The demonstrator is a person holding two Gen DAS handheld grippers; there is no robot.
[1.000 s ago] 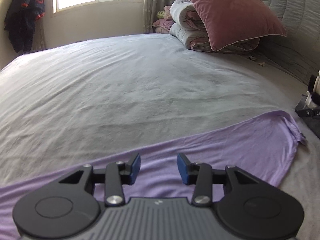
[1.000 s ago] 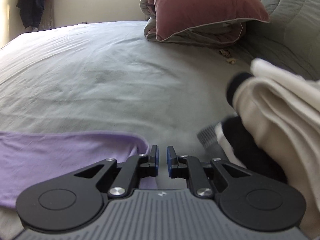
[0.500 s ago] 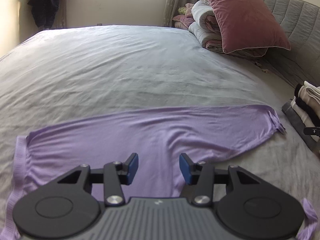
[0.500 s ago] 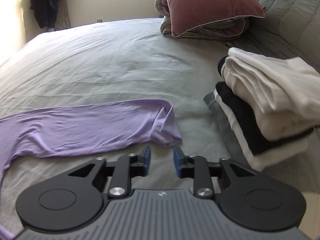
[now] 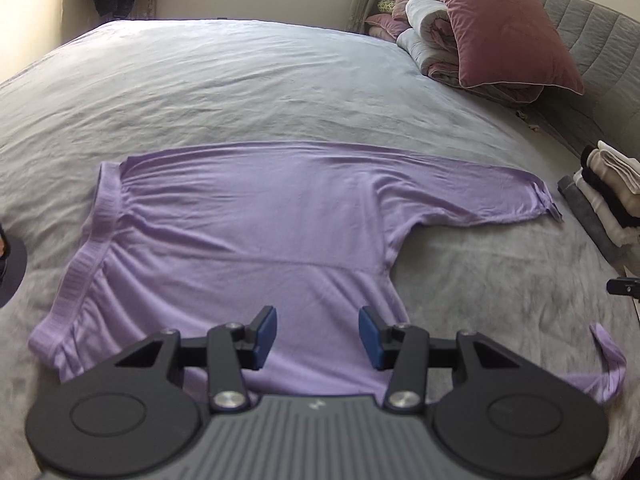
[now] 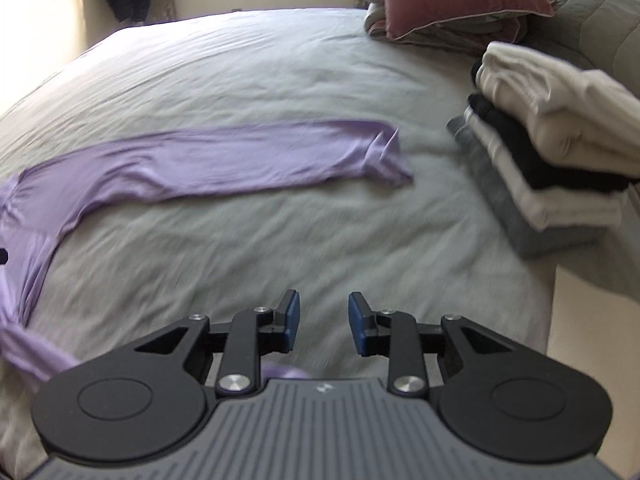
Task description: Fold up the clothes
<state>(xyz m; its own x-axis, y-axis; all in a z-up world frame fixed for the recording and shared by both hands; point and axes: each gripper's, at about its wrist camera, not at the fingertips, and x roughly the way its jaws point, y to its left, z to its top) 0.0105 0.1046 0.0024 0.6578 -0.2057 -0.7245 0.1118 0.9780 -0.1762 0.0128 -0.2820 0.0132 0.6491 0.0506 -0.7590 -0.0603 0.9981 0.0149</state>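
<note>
Your left gripper [image 5: 318,336] hung over the purple top [image 5: 256,236], jaws apart, gripping nothing. The top lay spread flat on the bed [image 5: 240,80], one sleeve [image 6: 240,160] reaching toward the folded stack [image 6: 540,152] at the right. Your right gripper [image 6: 319,326] hovered over bare sheet, jaws parted and empty, with the other sleeve end just below it, near the bed's edge

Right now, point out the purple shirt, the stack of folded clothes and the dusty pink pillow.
purple shirt [image 5: 248,236]: left wrist view, middle of the body panel.
stack of folded clothes [image 6: 552,152]: right wrist view, side of the pile, on its black layer.
dusty pink pillow [image 5: 500,28]: left wrist view, centre of its front face.
</note>
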